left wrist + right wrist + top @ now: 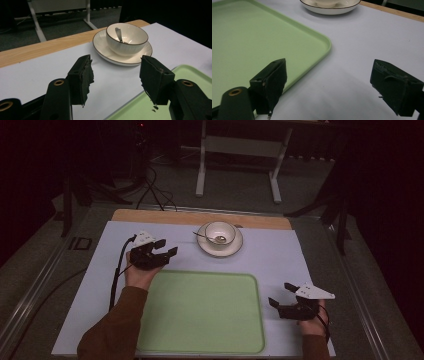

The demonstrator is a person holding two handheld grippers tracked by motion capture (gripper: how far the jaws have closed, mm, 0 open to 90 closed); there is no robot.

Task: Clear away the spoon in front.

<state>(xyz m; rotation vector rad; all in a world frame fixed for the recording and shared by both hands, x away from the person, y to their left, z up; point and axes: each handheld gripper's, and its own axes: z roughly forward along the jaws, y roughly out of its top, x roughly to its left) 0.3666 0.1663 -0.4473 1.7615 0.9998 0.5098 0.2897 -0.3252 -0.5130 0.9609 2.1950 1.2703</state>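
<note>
The left tool (162,249) hangs over the pale sheet (280,255) just beyond the far left corner of the green tray (200,340), its jaws spread wide with nothing between them. In the left gripper view the two black pads (85,75) frame bare sheet, and the tray's corner sits under the right-hand jaw. A hand (137,275) in a brown sleeve (112,330) holds it from below, and its black cable (117,275) trails back toward the near edge.

The right tool (281,295) rests off the tray's right side, near the front of the bench (200,217), also gaping open and empty. The right gripper view has its jaws standing far apart above the sheet, with the tray's rounded corner (325,43) just beside the left-hand jaw. A grey three-cornered plate (315,292) tops this tool.

Farther out, toward the back edge of the sheet, stands a white bowl (220,232) with a dark rim on a matching saucer (220,247). A metal spoon (118,33) leans inside the bowl. The bowl sits ahead of the left tool and well apart from the right one. The tray itself is bare. Behind the sheet a strip of wooden benchtop shows, and beyond it a white stand's legs (200,175) on the dim floor.
</note>
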